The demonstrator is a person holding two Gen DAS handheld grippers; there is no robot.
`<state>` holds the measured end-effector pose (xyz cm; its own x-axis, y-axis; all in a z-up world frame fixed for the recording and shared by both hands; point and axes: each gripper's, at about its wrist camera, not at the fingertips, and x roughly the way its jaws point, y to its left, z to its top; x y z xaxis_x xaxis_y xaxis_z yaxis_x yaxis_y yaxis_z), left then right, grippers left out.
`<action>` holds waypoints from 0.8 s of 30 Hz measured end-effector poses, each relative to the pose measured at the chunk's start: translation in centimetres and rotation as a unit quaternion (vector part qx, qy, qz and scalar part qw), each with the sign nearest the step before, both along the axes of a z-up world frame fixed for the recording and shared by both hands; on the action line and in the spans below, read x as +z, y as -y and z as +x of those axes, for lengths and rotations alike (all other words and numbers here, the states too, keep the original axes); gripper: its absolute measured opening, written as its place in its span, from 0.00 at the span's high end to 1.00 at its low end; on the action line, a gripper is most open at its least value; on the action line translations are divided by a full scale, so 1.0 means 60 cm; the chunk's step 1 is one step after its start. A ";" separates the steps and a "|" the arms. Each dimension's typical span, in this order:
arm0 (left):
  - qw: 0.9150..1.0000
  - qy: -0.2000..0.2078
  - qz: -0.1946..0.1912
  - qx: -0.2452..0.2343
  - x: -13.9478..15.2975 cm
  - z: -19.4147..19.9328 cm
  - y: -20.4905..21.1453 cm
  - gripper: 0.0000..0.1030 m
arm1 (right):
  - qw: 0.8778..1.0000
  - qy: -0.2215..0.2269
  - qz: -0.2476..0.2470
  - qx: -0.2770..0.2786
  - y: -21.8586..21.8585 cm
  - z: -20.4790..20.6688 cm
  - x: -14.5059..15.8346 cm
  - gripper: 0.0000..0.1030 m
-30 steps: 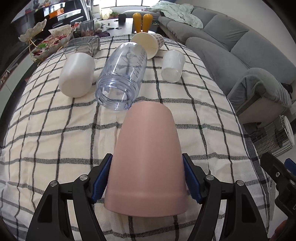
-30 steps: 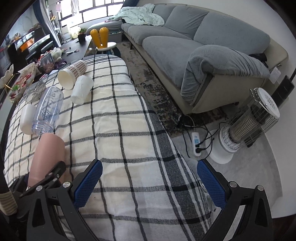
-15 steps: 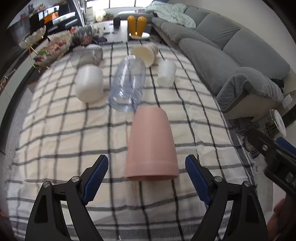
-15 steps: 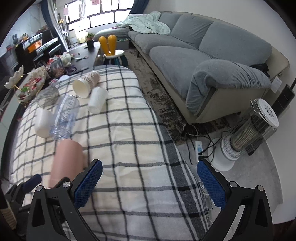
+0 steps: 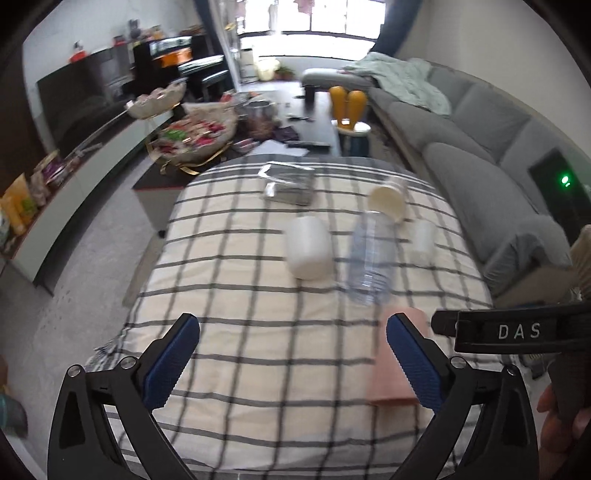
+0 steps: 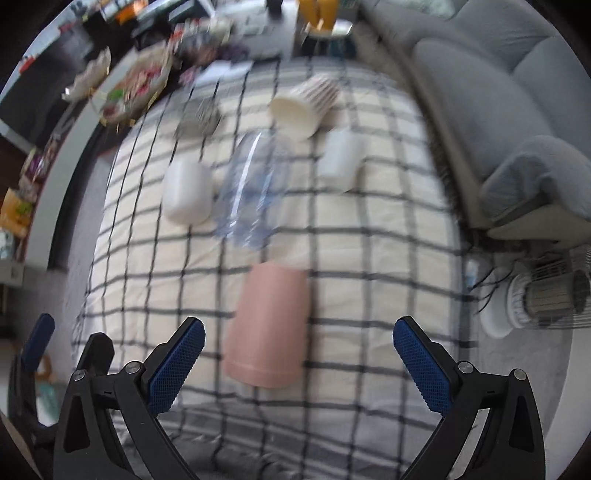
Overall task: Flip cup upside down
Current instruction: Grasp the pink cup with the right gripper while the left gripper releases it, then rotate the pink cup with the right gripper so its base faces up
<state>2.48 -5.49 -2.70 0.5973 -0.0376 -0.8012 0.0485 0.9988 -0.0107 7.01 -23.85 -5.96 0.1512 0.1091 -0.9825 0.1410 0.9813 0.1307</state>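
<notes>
Here, both tools gape empty over the checked cloth [image 6: 388, 221], grey sofa [image 5: 480, 147] alongside.

Daylight floods in from the far window [image 5: 325, 22], blown out to white glare. The room is evenly bright with soft, faint shadows. Fisheye bending curves the edges into dark corners. The right wrist view is heavily motion-blurred; the checked tablecloth [image 6: 369, 236] and pink cup [image 6: 269, 328] smear.
</notes>
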 end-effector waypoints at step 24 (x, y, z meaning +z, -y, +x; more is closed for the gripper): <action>0.994 -0.068 -0.014 0.083 -0.108 0.151 -0.099 0.00 | 0.964 -0.264 0.007 -0.035 -0.025 0.108 -0.216 0.13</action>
